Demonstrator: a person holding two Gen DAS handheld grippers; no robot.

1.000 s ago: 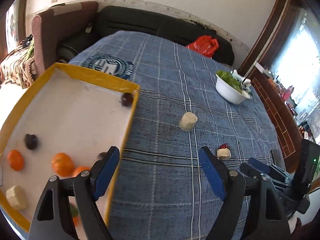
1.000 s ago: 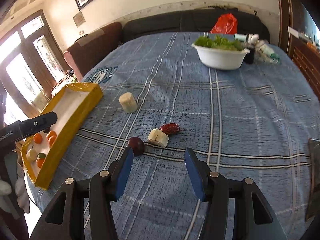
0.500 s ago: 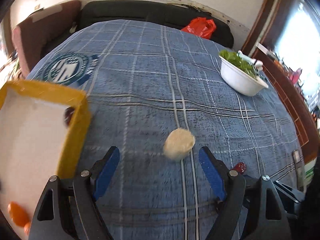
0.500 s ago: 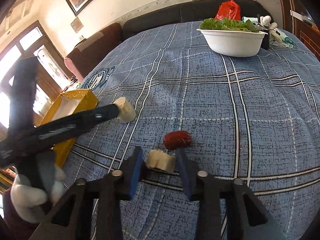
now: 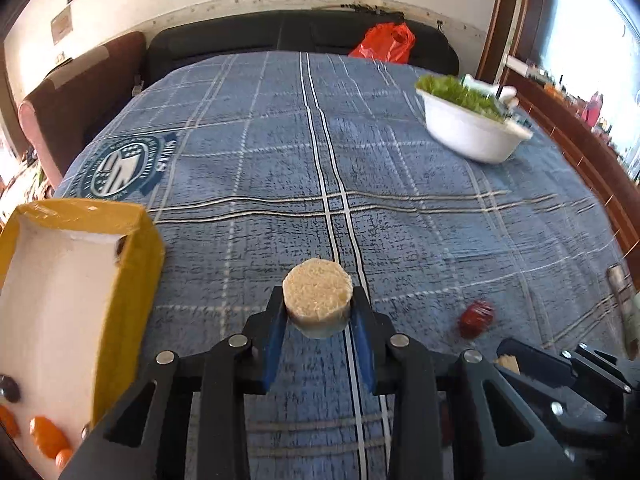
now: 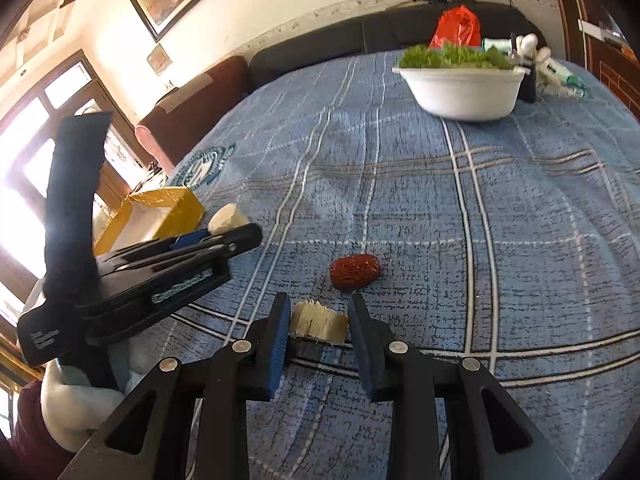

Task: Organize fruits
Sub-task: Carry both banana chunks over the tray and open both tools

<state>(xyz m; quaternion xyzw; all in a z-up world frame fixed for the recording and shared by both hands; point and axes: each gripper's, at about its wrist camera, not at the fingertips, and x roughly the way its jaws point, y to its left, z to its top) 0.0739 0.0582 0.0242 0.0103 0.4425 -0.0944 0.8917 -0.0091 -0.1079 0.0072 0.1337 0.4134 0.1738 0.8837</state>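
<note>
Left claw [image 5: 318, 312] clamps round pale fruit chunk [image 5: 318, 300] on table [image 5: 400, 220], likely bound for yellow tray [image 5: 132, 264]. Right claw [image 6: 318, 322] narrow, straddling wedge [image 6: 318, 322], contact unclear.

The bench [image 5: 400, 208] wears a blue cloth crossed by white and dark plaid lines, with a teal-and-white round crest [image 5: 122, 164] at far left. The tray [image 5: 136, 248] is yellow outside, white inside, holding orange fruits [image 5: 48, 436]. Pale cream banana chunk [image 5: 318, 300]; another cream piece [image 6: 318, 322]; dark red date [image 6: 355, 272]. White bowl [image 6: 464, 90] of green leaves. Red bag [image 5: 384, 42].
</note>
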